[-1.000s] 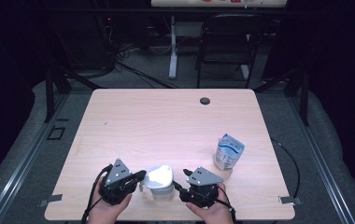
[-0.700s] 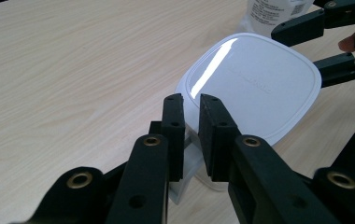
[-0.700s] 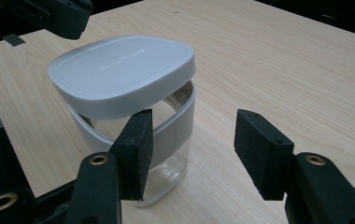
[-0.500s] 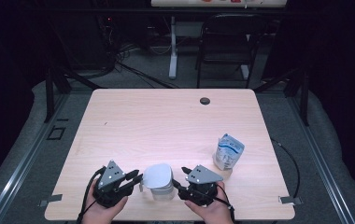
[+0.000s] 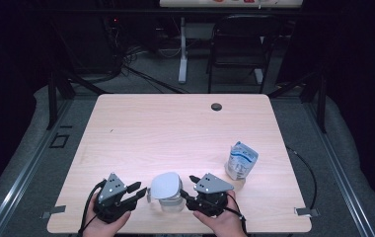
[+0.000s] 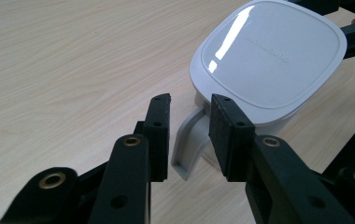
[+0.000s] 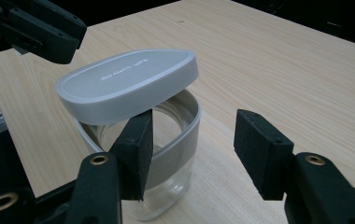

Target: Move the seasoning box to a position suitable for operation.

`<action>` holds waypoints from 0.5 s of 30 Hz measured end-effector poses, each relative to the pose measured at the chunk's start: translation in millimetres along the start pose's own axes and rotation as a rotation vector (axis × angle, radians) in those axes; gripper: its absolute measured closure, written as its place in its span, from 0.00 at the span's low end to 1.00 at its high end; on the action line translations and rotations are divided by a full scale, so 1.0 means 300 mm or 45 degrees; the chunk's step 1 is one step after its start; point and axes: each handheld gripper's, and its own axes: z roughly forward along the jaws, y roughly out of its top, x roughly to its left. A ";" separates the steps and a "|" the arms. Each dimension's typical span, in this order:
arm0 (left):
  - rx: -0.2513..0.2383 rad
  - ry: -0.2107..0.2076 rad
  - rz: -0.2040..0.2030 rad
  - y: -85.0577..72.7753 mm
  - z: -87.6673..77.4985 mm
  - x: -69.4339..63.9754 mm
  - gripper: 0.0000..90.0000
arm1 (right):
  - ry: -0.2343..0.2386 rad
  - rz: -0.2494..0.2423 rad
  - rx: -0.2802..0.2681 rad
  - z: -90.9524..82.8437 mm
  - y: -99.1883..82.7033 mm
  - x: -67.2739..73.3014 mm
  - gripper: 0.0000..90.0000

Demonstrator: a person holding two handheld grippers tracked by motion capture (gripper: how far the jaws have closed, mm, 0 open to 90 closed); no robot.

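High view — pouch (image 5: 241, 160) right of lidded jar (image 5: 166, 191), apart.

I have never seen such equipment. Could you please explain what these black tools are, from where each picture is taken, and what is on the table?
A person sits at a wooden table and holds a two-jaw gripper in each hand. One picture looks down from above; there the left gripper and the right gripper sit at either side of a clear container with a white lid. The other two pictures come from cameras riding on the grippers. In the left gripper view its jaws have just been opening, and the container's grey latch lies between them, not pinched. In the right gripper view the lid sits tilted, lifted off the container's rim on one side; one jaw reaches inside the rim, the other stands outside, not pressing. A blue and white pouch stands further right.
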 end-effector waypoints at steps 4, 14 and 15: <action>0.008 -0.004 0.002 -0.009 -0.003 0.002 0.75 | 0.000 -0.006 -0.002 0.005 0.004 0.005 0.53; -0.013 -0.033 -0.015 -0.018 -0.018 -0.006 0.67 | 0.009 0.008 -0.020 0.008 0.019 0.008 0.53; -0.014 -0.035 -0.016 -0.019 -0.019 -0.007 0.66 | 0.011 0.003 -0.018 0.007 0.021 0.007 0.53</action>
